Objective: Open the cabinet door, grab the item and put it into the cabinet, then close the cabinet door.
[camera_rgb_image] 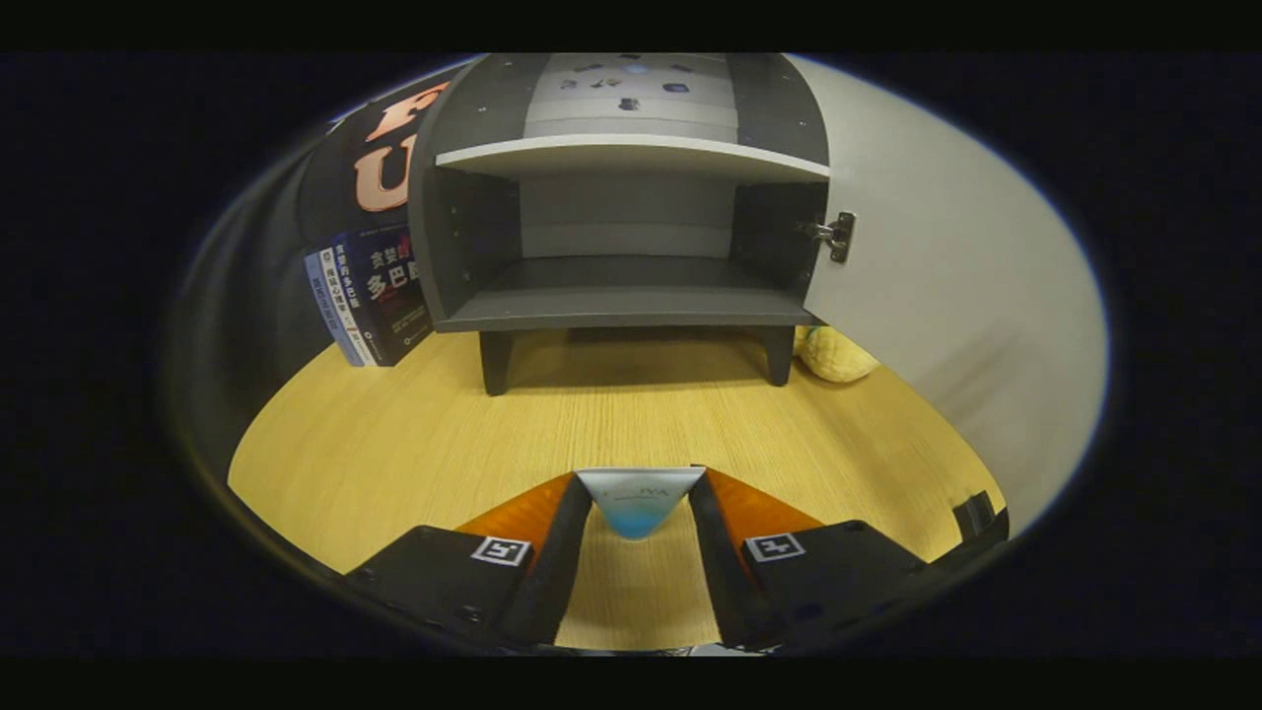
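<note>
Gripper view, taken left to right: books (367,296) stand upright against the cabinet's left side, leaning on it for support and well clear of the opening, so they should not matter to the placing.

Next comes the cabinet (621,197), raised on short legs above the wooden table (394,434). Its door (946,276) is swung wide to the right, hinge (836,237) exposed, which leaves both compartments open to a straight approach from the front. A pale shelf (631,156) splits the inside; the lower compartment sits roughly level with the fingers and looks bare, so it is the likely target.

Nearer the camera, the gripper (639,493) is closed down to a narrow gap with the item (638,501) pinched between its fingertips. Both fingers press on its sides. The item is a small pale piece with a blue lower part, carried above the table and well short of the cabinet; I cannot tell just what it is. Held at the very tips, it can be pushed into the opening without the gripper body striking the frame.

Further right, a yellow soft toy (836,355) lies on the table beside the right leg, tucked under the open door and out of the path.

By my reading, opening and grasping are done; carrying the item forward, releasing it and shutting the door remain.
</note>
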